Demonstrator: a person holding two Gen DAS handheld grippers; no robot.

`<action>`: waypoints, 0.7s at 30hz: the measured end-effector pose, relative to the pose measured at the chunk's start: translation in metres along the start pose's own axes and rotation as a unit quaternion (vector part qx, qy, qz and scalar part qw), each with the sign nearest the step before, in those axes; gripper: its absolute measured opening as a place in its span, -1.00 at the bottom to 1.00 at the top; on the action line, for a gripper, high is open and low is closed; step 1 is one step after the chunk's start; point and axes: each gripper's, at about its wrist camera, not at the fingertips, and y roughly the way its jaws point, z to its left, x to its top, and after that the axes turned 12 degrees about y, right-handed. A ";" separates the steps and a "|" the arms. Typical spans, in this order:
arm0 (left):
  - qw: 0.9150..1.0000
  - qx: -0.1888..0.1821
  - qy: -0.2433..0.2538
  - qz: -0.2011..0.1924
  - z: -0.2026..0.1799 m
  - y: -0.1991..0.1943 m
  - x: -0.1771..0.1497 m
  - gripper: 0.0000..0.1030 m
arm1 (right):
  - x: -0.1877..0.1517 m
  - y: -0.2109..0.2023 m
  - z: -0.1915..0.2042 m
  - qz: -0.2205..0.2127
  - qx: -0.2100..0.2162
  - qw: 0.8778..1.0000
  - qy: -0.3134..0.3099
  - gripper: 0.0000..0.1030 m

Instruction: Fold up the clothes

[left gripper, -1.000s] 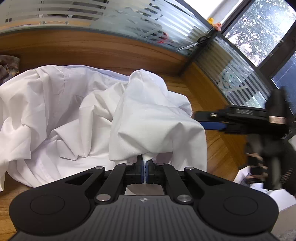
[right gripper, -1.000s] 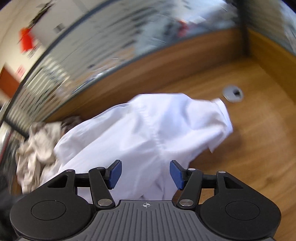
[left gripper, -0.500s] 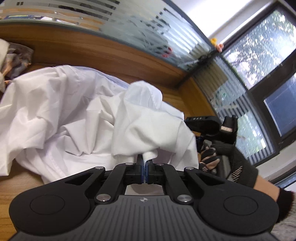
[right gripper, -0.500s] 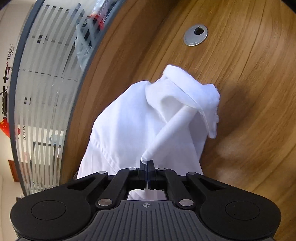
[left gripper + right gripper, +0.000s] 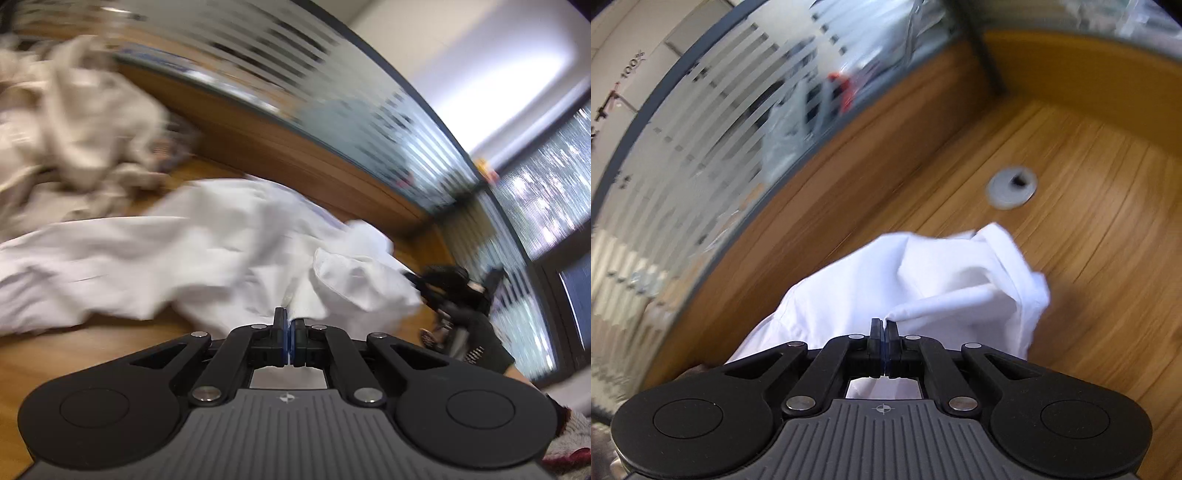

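Since half a second ago your left gripper (image 5: 289, 325) has swung leftward, bringing the beige clothes pile (image 5: 62, 122) into sight, and the white shirt (image 5: 192, 266) now stretches flatter across the wooden surface (image 5: 74, 350). Both grippers are clamped tight on shirt fabric: the left pinches a fold just ahead of its tips, while your right gripper (image 5: 885, 326) holds a taut ridge running toward the grey grommet (image 5: 1011, 187). From the left wrist, the shirt's long axis runs left to right.
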 end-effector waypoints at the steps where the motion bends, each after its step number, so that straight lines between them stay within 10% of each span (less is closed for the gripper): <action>1: 1.000 0.014 -0.012 -0.002 0.012 -0.008 -0.003 -0.99 | 0.003 0.000 0.000 -0.009 -0.009 1.000 -0.008 -0.96; 17: 0.992 0.043 -0.117 0.028 0.116 -0.042 -0.076 -0.93 | -0.007 -0.016 0.034 0.003 -0.018 0.986 -0.166 -0.95; 19: 0.991 0.060 -0.115 0.030 0.121 -0.045 -0.081 -0.77 | -0.007 -0.024 0.033 0.006 -0.013 0.985 -0.169 -0.94; 21: 0.991 0.068 -0.116 0.026 0.123 -0.050 -0.083 0.05 | -0.007 -0.032 0.029 0.013 -0.007 0.986 -0.169 -0.94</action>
